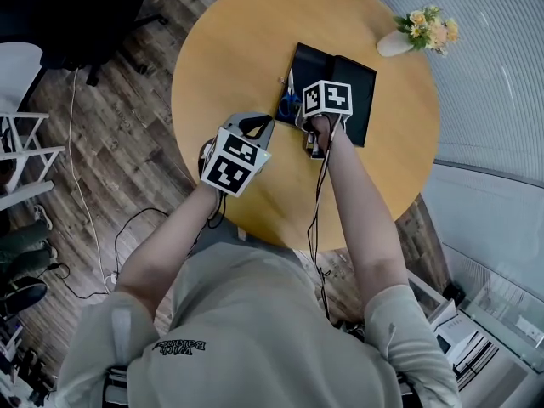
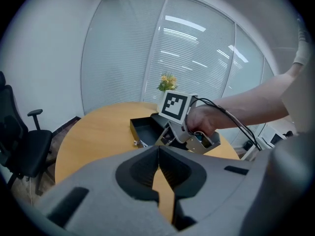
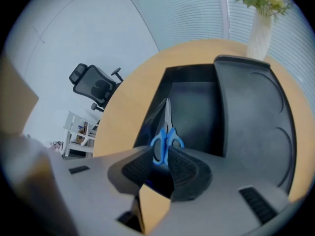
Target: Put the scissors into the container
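At the left, the left tool (image 2: 158, 151) is held above the near part of the round wooden surface (image 1: 238, 49). Its grey jaws meet at the tips with nothing between them, and its cube (image 1: 234, 161) bears black-and-white square markers.

Just to the right we see the scissors (image 3: 167, 127). They have two bright blue plastic loop handles and slim, silvery steel blades that lie closed and point away from us. They are at the left side of the black rectangular container (image 3: 197, 107), with the blades running along its left inner wall. We cannot tell whether they touch its floor.

The right tool (image 3: 161, 155) pinches the blue handles, its dark ribbed pads drawn nearly together on them. The container's black lid (image 3: 251, 117) lies open to the right of the tray, with shallow round hollows moulded in it. Farther right, near the far edge of the surface, stands a white vase (image 1: 395, 42) holding yellow and pink flowers.

The dark print on the person's grey shirt (image 1: 255, 330) is too small for us to read.
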`<state>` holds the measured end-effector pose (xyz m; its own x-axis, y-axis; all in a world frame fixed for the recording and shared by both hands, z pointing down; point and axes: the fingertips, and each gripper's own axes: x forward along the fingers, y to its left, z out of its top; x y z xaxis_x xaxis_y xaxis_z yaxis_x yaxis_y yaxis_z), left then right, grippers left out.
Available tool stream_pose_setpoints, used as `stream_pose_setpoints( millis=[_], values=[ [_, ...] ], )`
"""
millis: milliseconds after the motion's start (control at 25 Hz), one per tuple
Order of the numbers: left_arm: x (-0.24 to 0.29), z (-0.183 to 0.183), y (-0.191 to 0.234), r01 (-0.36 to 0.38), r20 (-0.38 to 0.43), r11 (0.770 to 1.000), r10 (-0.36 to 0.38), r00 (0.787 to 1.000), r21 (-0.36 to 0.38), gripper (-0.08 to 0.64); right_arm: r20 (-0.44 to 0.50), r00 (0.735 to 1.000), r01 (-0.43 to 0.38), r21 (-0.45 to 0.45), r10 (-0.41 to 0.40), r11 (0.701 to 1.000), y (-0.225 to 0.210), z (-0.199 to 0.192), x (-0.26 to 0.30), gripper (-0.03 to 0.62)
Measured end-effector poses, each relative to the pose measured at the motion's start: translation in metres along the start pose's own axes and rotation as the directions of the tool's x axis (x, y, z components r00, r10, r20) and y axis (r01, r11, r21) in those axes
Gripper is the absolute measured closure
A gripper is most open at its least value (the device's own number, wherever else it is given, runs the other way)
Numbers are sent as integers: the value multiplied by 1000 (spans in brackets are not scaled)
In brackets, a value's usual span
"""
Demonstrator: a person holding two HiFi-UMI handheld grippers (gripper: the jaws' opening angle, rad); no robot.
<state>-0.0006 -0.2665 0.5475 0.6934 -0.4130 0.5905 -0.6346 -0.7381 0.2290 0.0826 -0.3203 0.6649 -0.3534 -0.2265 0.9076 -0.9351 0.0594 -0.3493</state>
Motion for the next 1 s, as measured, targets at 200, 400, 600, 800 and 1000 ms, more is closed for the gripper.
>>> stream_pose_setpoints(
  millis=[200,400,600,800,1000],
  values=[
    [-11,26,-1,-28,37,999,27,999,25,537,157,985,-67,-56,75,996,18,13,-38,494],
    [-27,55,-6,-53,97,997,48,994,56,537,329,930,-124,-141,165,982,50,30,-95,494],
    [-52,89,-21,-66,170,995,53,984,72,537,505,833,-99,-266,226,959,78,44,-167,519],
    [-90,130,-40,-103,260,984,63,964,145,537,657,710,-15,-345,253,939,100,49,-244,538],
    [-133,171,-69,-155,364,954,53,930,256,537,764,587,109,-403,268,909,124,47,-315,549]
  ],
)
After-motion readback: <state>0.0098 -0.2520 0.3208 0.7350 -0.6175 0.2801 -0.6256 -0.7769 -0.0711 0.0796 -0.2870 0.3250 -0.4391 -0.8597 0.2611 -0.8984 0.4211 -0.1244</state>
